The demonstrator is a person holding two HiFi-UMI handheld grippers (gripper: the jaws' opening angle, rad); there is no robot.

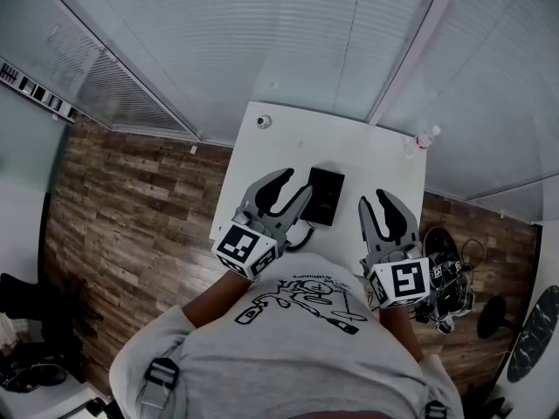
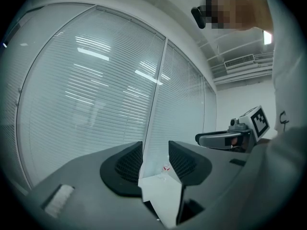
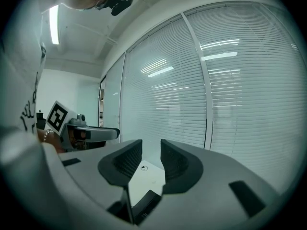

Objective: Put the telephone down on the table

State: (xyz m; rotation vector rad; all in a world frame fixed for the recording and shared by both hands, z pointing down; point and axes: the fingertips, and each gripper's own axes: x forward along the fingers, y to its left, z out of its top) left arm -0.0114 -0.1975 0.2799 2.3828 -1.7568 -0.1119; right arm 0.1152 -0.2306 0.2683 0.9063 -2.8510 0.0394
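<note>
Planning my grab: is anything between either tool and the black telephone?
Nothing visible. The telephone lies flat on the white table, between the left tool and the right tool.

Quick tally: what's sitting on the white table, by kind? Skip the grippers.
black telephone: 1
small bottle: 1
small round object, too small to identify: 1
Total: 3
</note>
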